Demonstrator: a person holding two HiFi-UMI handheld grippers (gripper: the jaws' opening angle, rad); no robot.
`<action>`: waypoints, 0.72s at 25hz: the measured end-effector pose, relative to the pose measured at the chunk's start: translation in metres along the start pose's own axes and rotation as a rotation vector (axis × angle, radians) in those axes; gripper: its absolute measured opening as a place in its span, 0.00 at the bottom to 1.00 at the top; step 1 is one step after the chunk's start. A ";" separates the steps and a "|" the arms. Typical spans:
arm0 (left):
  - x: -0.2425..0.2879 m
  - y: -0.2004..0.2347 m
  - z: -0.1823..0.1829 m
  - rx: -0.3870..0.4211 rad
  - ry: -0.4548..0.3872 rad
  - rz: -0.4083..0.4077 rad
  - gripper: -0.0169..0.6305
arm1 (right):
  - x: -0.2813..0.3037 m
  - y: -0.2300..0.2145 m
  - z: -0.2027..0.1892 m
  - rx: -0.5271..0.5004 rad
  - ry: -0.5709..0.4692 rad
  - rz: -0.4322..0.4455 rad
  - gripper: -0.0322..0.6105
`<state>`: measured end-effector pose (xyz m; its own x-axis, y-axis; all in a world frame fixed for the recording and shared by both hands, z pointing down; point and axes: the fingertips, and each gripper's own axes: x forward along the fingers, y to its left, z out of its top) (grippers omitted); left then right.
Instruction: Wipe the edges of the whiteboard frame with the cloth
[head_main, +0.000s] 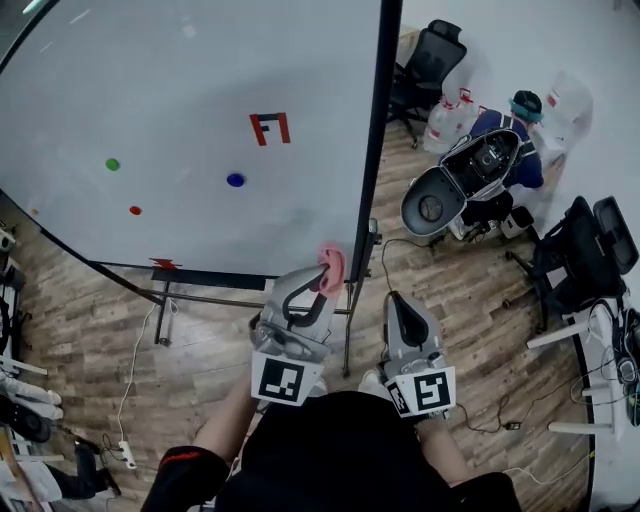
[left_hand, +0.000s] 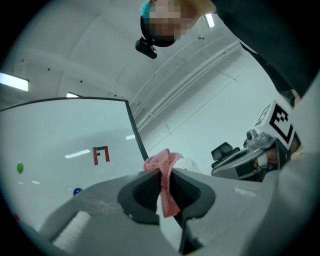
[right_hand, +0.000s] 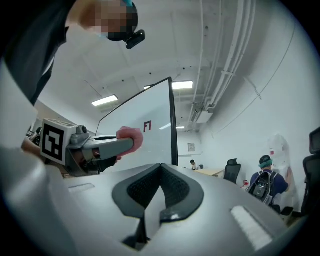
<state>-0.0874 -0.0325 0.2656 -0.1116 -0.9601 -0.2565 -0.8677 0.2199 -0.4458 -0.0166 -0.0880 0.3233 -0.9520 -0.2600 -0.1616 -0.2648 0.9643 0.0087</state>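
Our left gripper (head_main: 325, 282) is clamped on the pink cloth (head_main: 332, 266), which sticks up from between its jaws just beside the dark right edge of the whiteboard frame (head_main: 378, 150), low on that edge; we cannot tell whether cloth and frame touch. Our right gripper (head_main: 400, 306) hangs just to the right, jaws pressed together with nothing between them, apart from the frame. On the whiteboard (head_main: 180, 80) we see a red mark (head_main: 270, 128) and a blue dot (head_main: 235, 180).
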 end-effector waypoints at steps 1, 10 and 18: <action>0.005 0.004 0.003 0.025 0.005 0.015 0.09 | 0.005 -0.003 0.005 -0.006 -0.011 0.020 0.05; 0.042 0.033 0.042 0.213 -0.007 0.111 0.09 | 0.029 -0.023 0.035 -0.049 -0.055 0.153 0.05; 0.065 0.067 0.094 0.371 -0.035 0.203 0.09 | 0.046 -0.031 0.061 -0.063 -0.070 0.251 0.05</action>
<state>-0.1075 -0.0634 0.1380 -0.2407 -0.8857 -0.3969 -0.5959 0.4577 -0.6599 -0.0429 -0.1270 0.2550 -0.9766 -0.0069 -0.2147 -0.0330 0.9924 0.1182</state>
